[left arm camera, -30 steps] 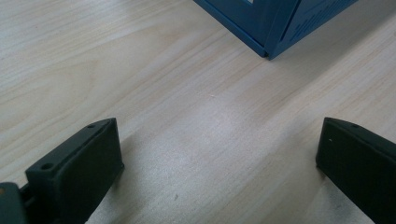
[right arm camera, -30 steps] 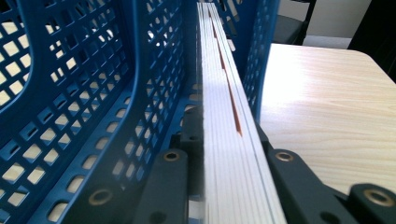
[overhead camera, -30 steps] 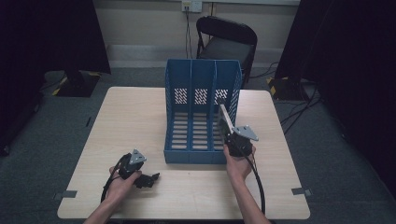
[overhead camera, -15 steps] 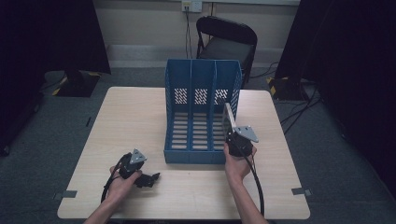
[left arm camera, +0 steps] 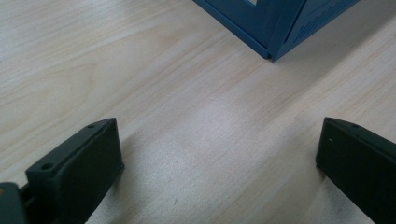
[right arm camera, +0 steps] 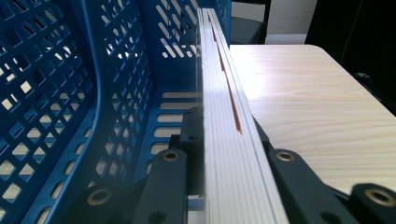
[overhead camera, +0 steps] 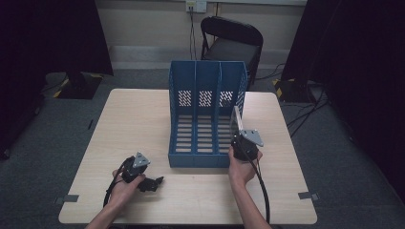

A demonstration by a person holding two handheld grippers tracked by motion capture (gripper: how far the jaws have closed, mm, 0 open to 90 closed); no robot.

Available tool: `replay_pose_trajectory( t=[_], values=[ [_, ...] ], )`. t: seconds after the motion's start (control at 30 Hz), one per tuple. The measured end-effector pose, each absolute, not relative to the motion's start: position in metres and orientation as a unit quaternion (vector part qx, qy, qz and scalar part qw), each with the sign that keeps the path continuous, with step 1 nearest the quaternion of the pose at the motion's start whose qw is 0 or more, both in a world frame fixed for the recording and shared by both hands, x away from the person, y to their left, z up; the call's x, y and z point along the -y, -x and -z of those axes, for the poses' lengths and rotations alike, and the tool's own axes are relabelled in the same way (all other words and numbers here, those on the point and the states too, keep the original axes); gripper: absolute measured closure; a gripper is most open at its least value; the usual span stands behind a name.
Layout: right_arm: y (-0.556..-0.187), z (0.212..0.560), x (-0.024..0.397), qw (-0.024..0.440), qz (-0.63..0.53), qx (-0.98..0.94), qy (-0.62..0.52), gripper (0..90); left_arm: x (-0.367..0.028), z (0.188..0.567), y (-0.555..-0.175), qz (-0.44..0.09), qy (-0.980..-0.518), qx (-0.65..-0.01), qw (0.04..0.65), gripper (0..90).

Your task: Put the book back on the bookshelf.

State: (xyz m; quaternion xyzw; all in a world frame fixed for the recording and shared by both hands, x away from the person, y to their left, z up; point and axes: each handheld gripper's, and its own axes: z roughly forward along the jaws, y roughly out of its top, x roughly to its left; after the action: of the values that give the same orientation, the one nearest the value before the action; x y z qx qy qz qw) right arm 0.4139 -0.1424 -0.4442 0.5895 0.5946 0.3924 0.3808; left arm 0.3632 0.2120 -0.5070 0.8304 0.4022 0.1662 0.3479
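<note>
The flat case (right arm camera: 223, 121) we are pinching edge-up in our right gripper (overhead camera: 244, 143) is hovering over the blue file rack's (overhead camera: 206, 114) rightmost slot (presumably to slide in), while our spread left gripper (overhead camera: 143, 177) is idling beside the rack's near-left corner.

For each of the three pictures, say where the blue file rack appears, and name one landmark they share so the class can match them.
High view: the blue file rack stands at the table's centre, open side toward the person.
Left gripper view: one lower corner of it sits at the top right, beyond the open jaws.
Right gripper view: its perforated walls and slotted floor take up the left half.
Shared landmark: the pale wooden tabletop.
</note>
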Motion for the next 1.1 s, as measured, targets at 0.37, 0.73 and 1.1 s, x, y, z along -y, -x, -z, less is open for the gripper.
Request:
replay_pose_trajectory(
  t=[0.37, 0.73, 1.1],
  values=[
    [-0.4230, 0.4379, 0.1420, 0.361, -0.396, -0.612, -0.582, 73.7, -0.2118, 0.5070, -0.3632, -0.166, -0.830, -0.402, 0.348, 0.0],
    [-0.4209, 0.4408, 0.1356, 0.390, -0.390, -0.601, -0.578, 76.8, -0.2115, 0.5071, -0.3630, -0.166, -0.830, -0.402, 0.349, 0.0],
    [-0.4217, 0.4387, 0.1420, 0.389, -0.398, -0.581, -0.593, 76.7, -0.2115, 0.5070, -0.3629, -0.166, -0.830, -0.402, 0.348, 0.0]
  ],
)
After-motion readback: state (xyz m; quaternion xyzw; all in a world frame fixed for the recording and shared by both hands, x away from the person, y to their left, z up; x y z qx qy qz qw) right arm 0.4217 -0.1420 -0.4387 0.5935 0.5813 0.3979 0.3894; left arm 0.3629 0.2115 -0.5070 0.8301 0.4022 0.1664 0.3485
